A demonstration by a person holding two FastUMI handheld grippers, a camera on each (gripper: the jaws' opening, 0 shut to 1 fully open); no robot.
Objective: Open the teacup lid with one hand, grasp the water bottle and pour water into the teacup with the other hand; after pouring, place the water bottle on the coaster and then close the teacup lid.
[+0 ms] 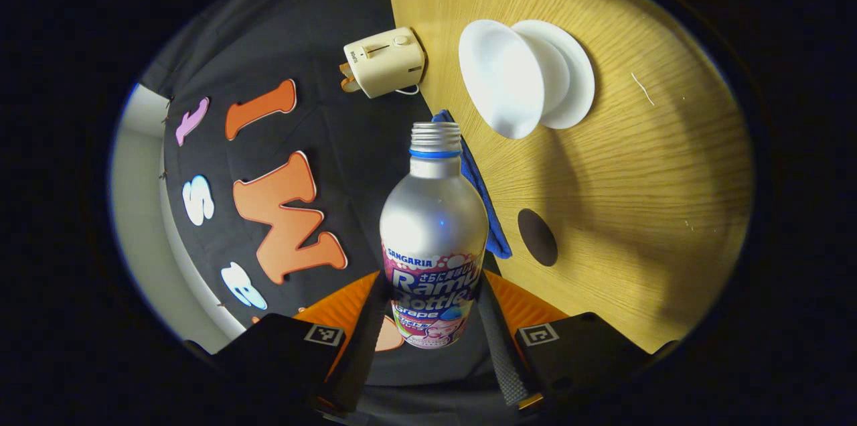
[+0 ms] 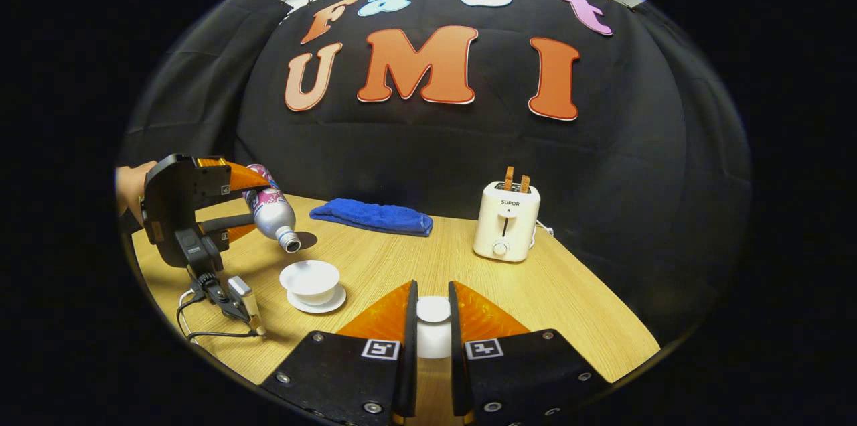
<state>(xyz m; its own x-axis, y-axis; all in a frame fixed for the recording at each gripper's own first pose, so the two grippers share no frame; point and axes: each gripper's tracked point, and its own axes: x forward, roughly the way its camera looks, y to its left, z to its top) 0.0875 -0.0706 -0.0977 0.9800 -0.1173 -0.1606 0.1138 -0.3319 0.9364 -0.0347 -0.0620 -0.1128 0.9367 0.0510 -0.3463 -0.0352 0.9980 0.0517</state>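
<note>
Left tool (image 1: 432,319) clamped on both sides of a silver aluminium water bottle with a pink-and-purple label (image 1: 434,238), uncapped, tipped neck-down above and just left of an open white porcelain teacup (image 2: 309,280) on its white saucer (image 2: 317,302), as seen from the right gripper view. Right tool (image 2: 432,325) pinching the round white teacup lid (image 2: 433,311) between both fingers, held apart from the cup over the light wooden counter (image 2: 569,299). Dark round coaster (image 1: 537,236) lying bare on the counter, beside a folded blue cloth (image 2: 372,216). Cream two-slot toaster (image 2: 505,221) standing at the counter's back edge, toast in its slots.
</note>
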